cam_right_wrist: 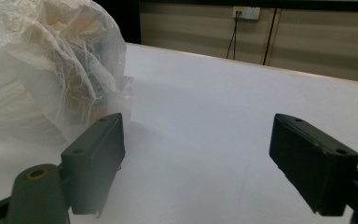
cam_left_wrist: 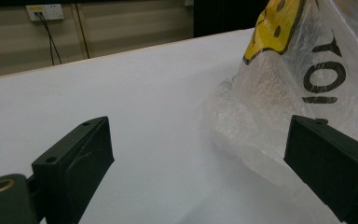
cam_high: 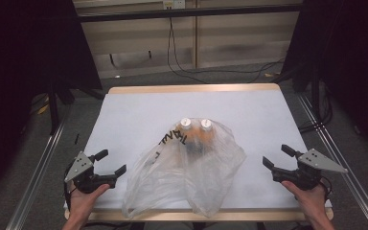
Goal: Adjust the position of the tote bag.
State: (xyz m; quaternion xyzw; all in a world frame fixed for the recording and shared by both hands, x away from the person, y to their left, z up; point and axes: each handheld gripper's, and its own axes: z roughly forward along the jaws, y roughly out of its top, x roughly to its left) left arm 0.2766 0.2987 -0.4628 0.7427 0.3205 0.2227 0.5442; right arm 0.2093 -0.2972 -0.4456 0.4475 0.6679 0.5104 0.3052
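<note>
So a thin clear plastic bag (cam_high: 187, 167) is lying crumpled in the middle of the white table (cam_high: 139, 105), toward the near edge, and two bottles (cam_high: 196, 132) with pale caps are standing side by side inside its far end, orange-ish through the film. Black lettering is printed on the bag, and a yellow patch with dark marks is being picked up in the left gripper view. The left gripper (cam_high: 109, 162) is being held low by a hand (cam_high: 84, 201) at the near left corner of the table, jaws spread wide with nothing caught between them; it's just beside the bag's left edge, not touching it as far as can be told from above. In the left gripper view (cam_left_wrist: 198, 154) the bag's wrinkled side (cam_left_wrist: 298, 84) is sitting right by the right-hand jaw, partly behind it, while bare table is showing between the jaws. The right gripper (cam_high: 277, 157) is being held the same way at the near right, jaws wide apart and empty, pointed in toward the bag but clearly apart from it. In the right gripper view (cam_right_wrist: 198, 154) the bag (cam_right_wrist: 42, 70) is bunched up behind the left-hand jaw. Cables (cam_high: 206, 72) are trailing on the floor beyond the table's far edge.
</note>
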